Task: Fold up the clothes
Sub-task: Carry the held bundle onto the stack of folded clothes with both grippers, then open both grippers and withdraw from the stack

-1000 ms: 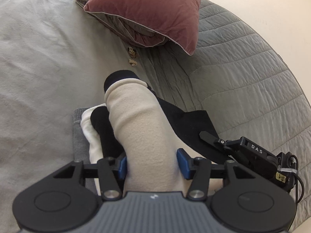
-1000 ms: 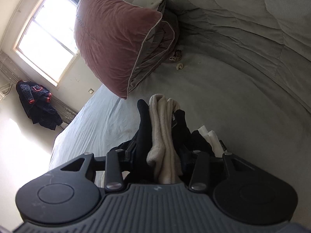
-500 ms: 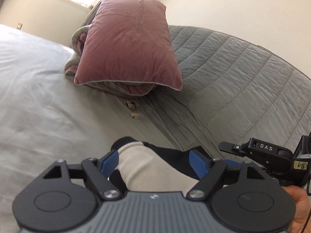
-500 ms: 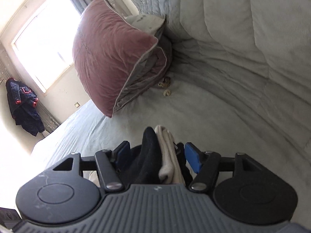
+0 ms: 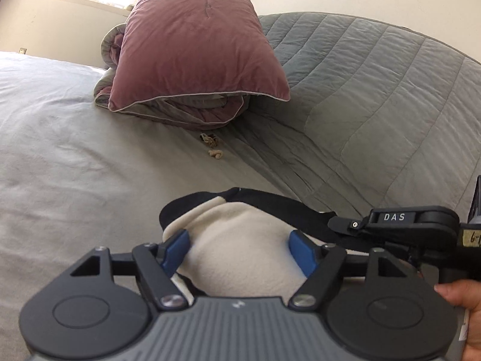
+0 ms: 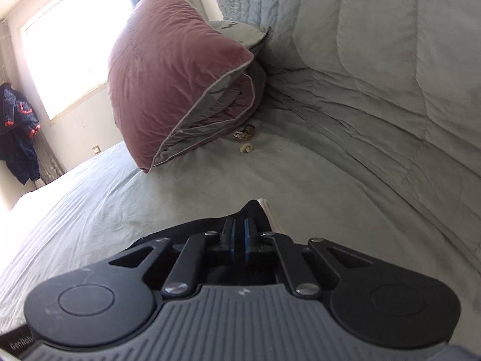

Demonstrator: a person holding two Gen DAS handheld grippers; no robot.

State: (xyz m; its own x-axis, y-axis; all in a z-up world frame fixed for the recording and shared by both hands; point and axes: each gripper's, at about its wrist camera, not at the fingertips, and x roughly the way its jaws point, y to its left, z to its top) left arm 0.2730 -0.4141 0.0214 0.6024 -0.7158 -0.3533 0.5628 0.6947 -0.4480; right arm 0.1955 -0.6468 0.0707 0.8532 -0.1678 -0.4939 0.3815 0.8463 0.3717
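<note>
**Cream Garment Between the Left Tool's Pads, Right Tool Pressed Together**

While the left tool (image 5: 239,251) points slightly downward over the bed, its two blue pads (image 5: 176,251) stand wide apart on either side of a soft cream fleece garment (image 5: 240,258); whether they press into the cloth cannot be told. That garment lies on the pale grey bed sheet (image 5: 75,165), on the near side of the plump dusty-pink velvet pillow (image 5: 195,45), with a black garment (image 5: 270,198) showing under and behind it, toward the pillow. The left tool's jaws opened wider earlier in the last second.

In the left wrist view, the right tool (image 5: 390,225) reaches in from the right, level with the cream garment, its tip over the black cloth. A hand (image 5: 463,307) grips its handle at the lower right edge.

In the right wrist view, the right tool (image 6: 239,234) tilts down toward the sheet, its blue pads drawn together; its jaws have just been closing. No cloth shows between them, and black fabric (image 6: 252,213) lies just beyond and below.

Two small tan knotted scraps (image 5: 215,147) rest on the sheet just in front of the pillow. A quilted grey-green cover (image 5: 375,90) rises to the pillow's right.
</note>
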